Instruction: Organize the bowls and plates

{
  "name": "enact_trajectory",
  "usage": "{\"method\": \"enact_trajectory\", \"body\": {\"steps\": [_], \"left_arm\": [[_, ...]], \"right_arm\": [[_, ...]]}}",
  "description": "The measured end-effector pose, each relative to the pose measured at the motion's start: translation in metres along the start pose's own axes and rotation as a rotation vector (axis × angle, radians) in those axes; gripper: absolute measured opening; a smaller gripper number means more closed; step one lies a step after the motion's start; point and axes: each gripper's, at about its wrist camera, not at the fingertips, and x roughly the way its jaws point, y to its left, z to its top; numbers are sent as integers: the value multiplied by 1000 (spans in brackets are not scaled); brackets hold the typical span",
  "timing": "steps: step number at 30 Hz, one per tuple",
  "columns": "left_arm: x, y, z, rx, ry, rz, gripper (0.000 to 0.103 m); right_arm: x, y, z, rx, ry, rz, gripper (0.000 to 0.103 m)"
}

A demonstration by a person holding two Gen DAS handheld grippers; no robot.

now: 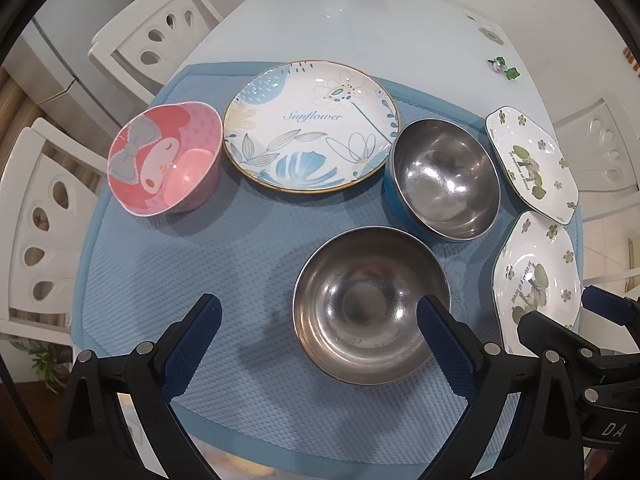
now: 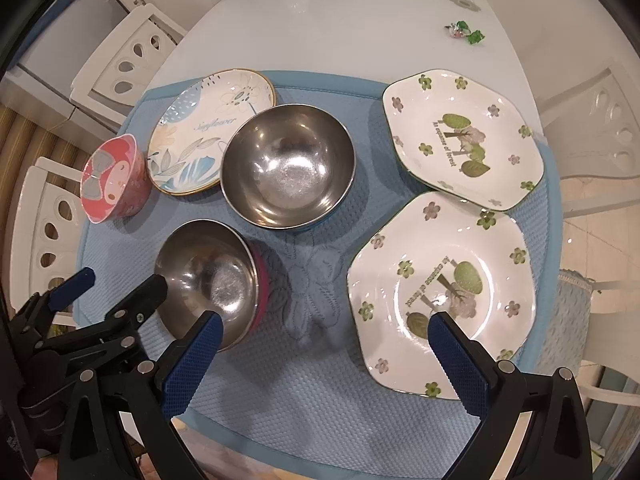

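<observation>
Pink bowl [image 1: 166,160] far left, round plate [image 1: 311,126] beside it. Left gripper [image 1: 320,320] wide, empty; near steel bowl [image 1: 370,306] just ahead, slightly right, second steel bowl [image 1: 444,178] behind it. Right gripper [image 2: 326,340] wide, empty, flowered plate [image 2: 440,300] ahead-right, its twin [image 2: 462,140] beyond.

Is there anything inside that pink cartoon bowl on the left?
The pink cartoon bowl looks empty: only its printed bow-and-face picture and bare pink bottom show. Its near inner wall is hidden by the rim, and whatever lies under it on the blue mat cannot be seen.
</observation>
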Motion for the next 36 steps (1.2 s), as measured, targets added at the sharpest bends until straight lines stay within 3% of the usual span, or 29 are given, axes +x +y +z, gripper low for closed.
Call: {"method": "enact_trajectory", "body": {"steps": [6, 11, 36], "left_arm": [[-1, -1, 0, 13, -5, 6, 98], [-1, 3, 2, -4, 5, -10, 98], [-2, 6, 7, 15, 0, 9, 98]], "right_arm": [[0, 1, 0, -4, 0, -16, 102], [-2, 3, 0, -1, 1, 40, 102], [0, 10, 5, -33, 7, 6, 102]]}}
